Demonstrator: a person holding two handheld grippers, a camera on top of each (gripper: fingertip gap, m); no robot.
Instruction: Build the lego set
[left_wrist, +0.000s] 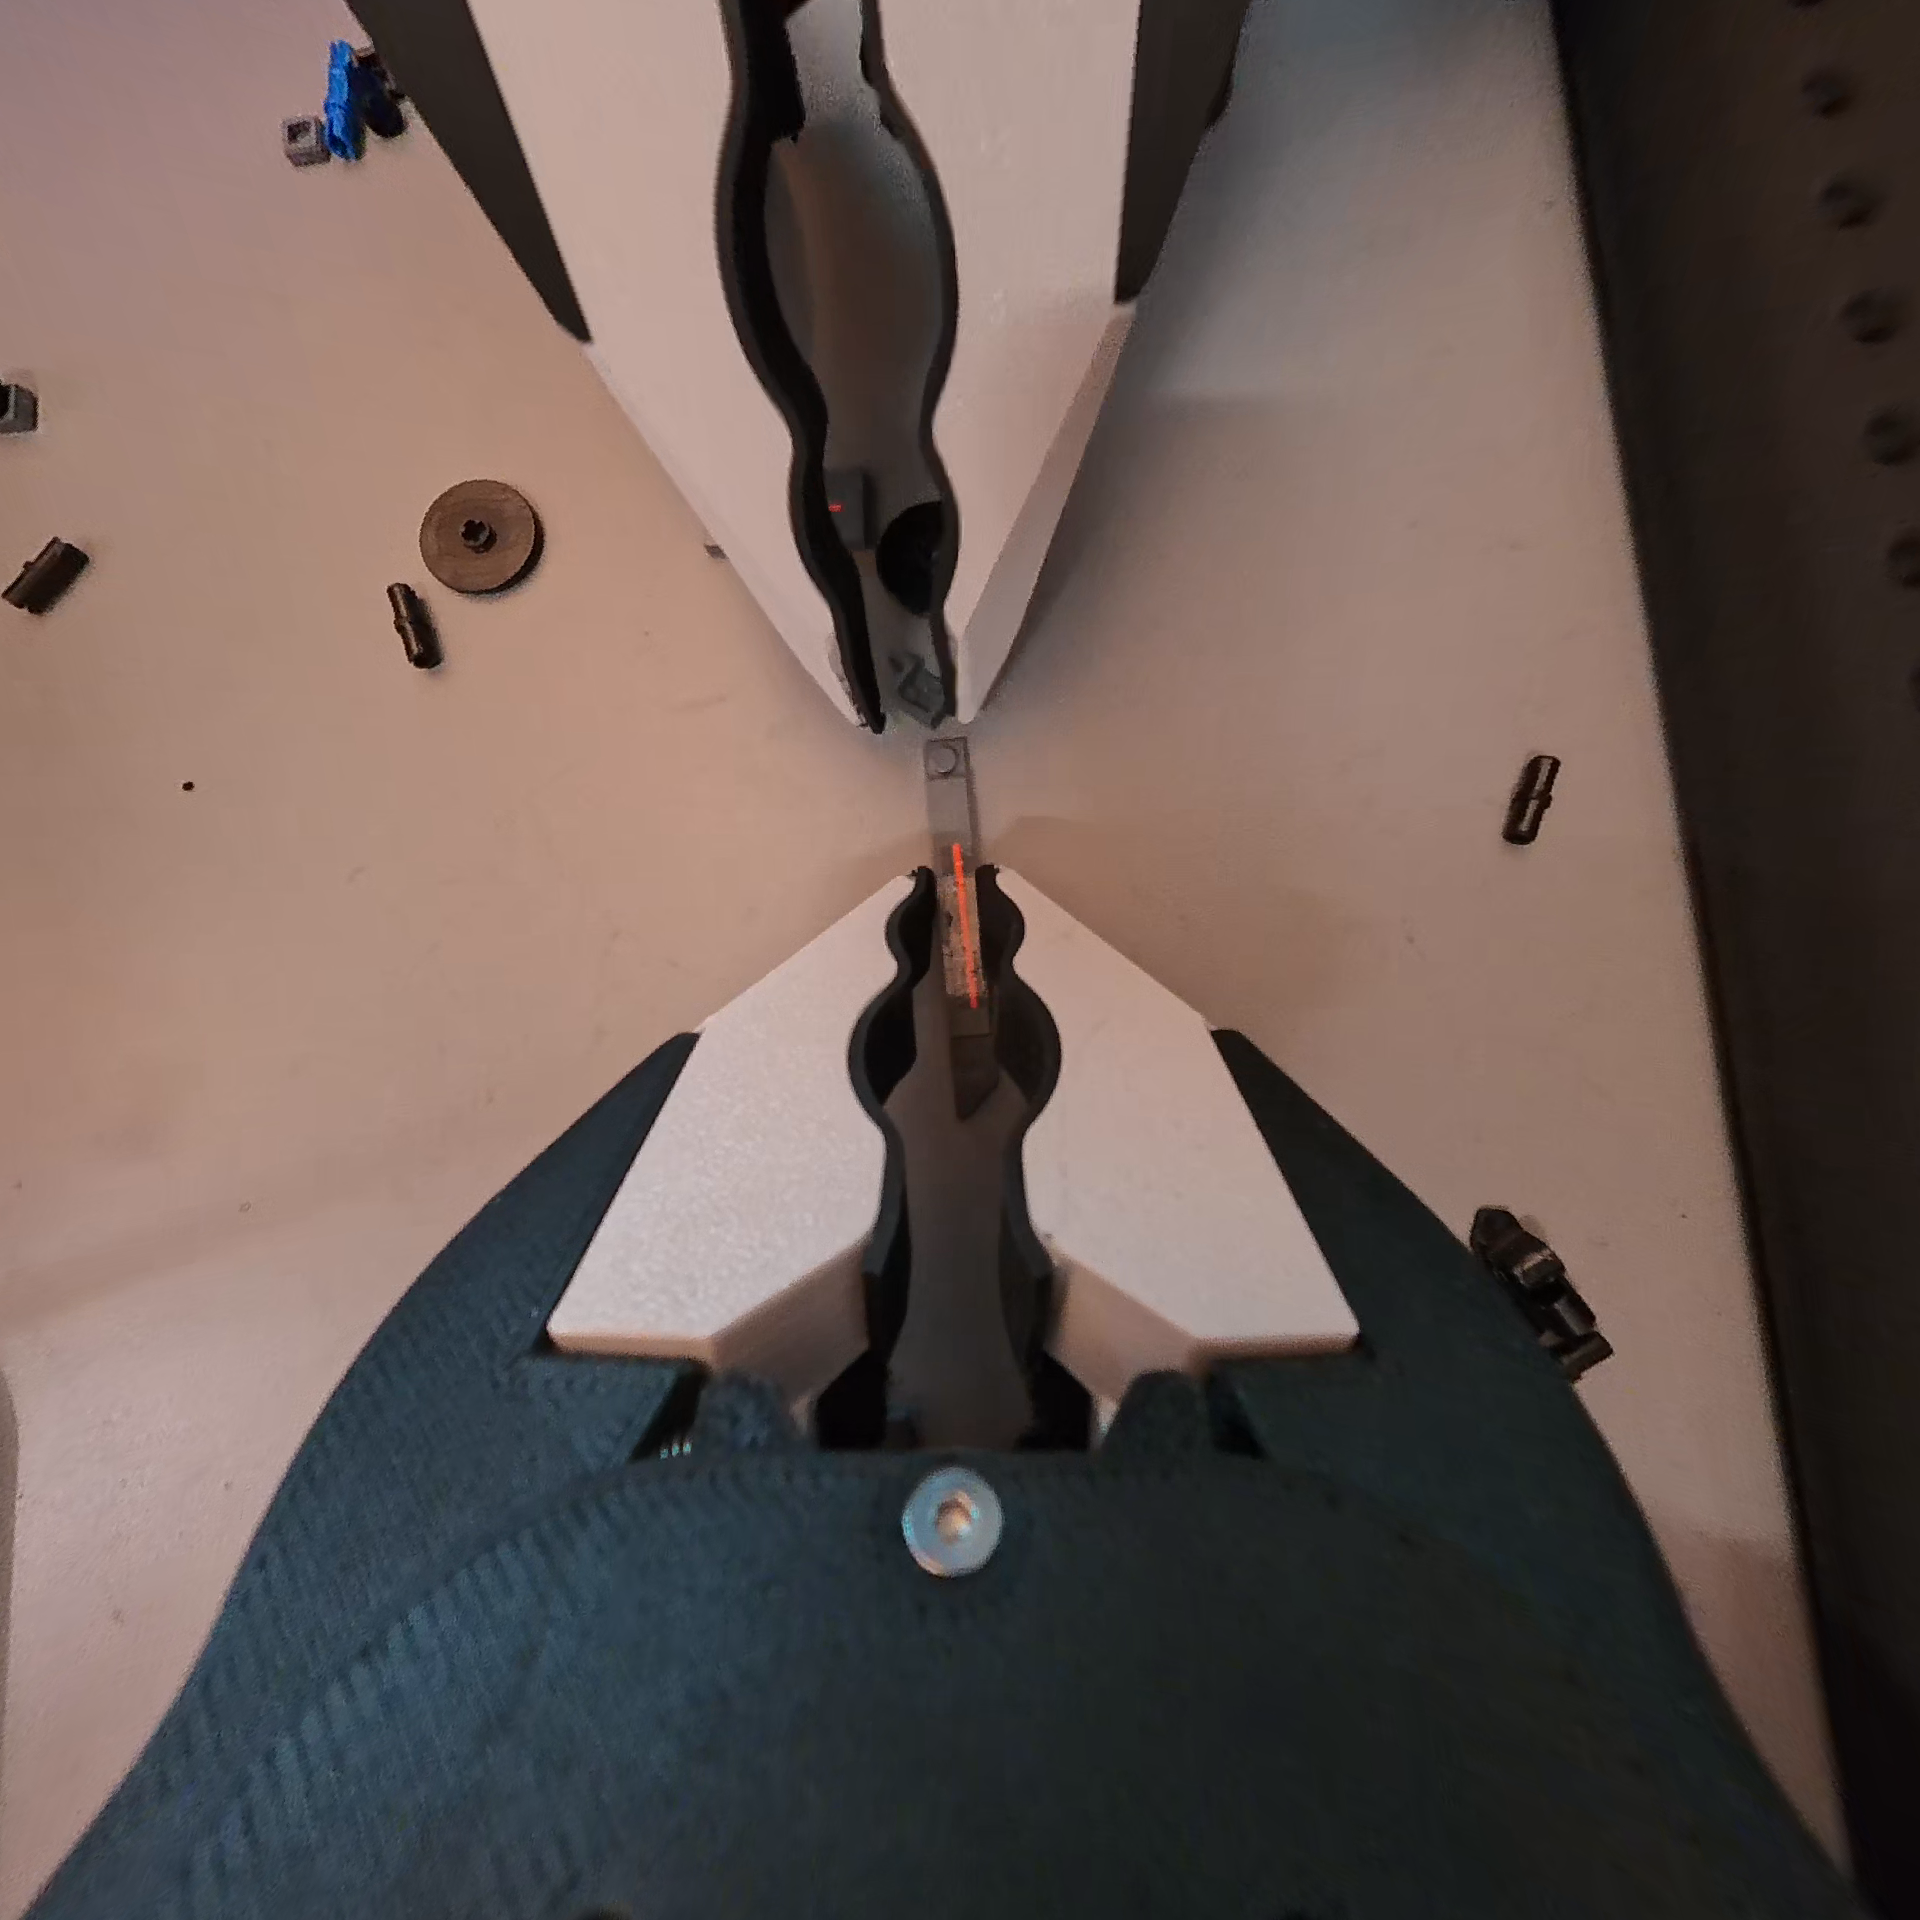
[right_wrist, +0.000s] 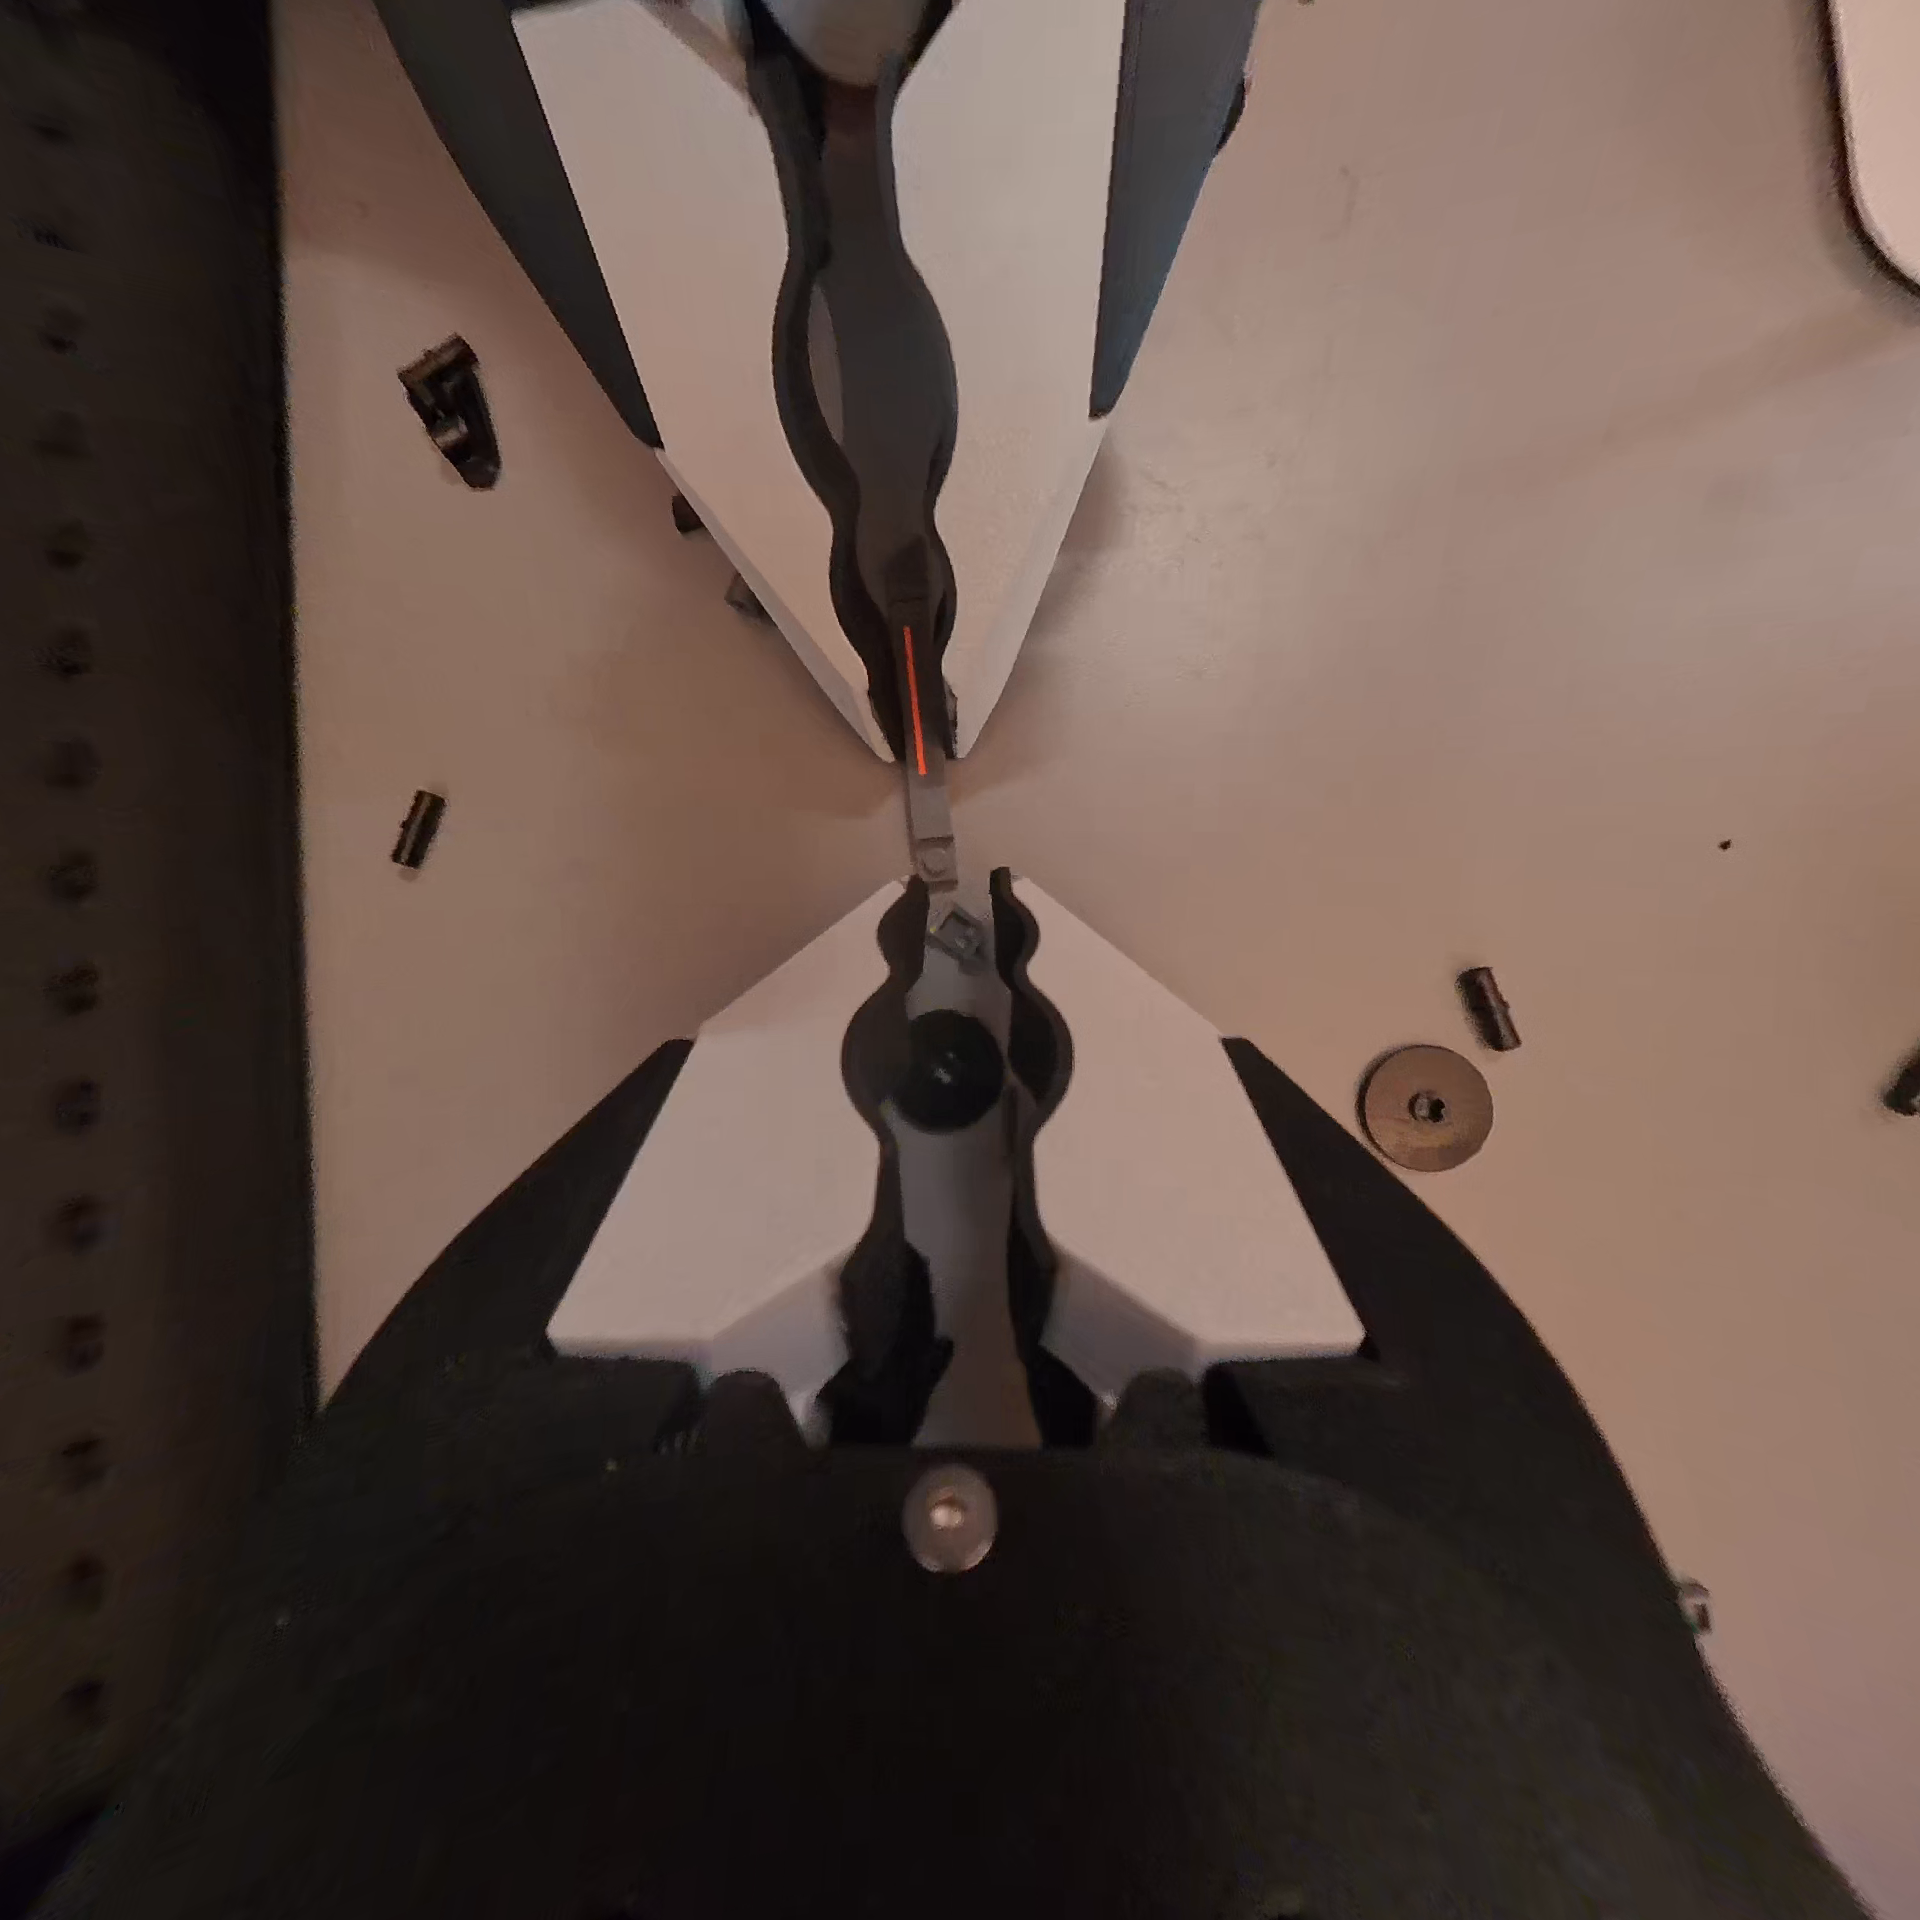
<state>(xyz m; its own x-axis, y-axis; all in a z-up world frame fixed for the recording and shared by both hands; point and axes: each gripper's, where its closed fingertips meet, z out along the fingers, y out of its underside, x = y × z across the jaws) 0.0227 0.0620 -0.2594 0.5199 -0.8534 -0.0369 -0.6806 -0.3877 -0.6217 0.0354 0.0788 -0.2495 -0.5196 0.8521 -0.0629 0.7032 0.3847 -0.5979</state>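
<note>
My left gripper (left_wrist: 958, 878) is shut on a thin grey plate (left_wrist: 954, 821) with an orange stripe. The plate's studded end sticks out past the fingertips. My right gripper (right_wrist: 956, 883) faces it tip to tip. It is shut on a grey piece (right_wrist: 961, 1195) that carries a black wheel (right_wrist: 945, 1070) and a small grey bracket (right_wrist: 961, 935) at the tip. The plate's studded end (right_wrist: 932, 857) touches or nearly touches the bracket. In the left wrist view the right gripper (left_wrist: 920, 722) comes in from the top. In the right wrist view the left gripper (right_wrist: 925, 753) does.
On the pale table (left_wrist: 312, 935) lie black pins (left_wrist: 416, 623) (left_wrist: 1530, 800), a dark round disc (left_wrist: 481, 537), a blue piece (left_wrist: 348, 99), small grey pieces (left_wrist: 301, 140) and a black connector (left_wrist: 1543, 1288). A dark perforated board (left_wrist: 1787, 727) runs along one table edge. The grippers are tip to tip, or close to it.
</note>
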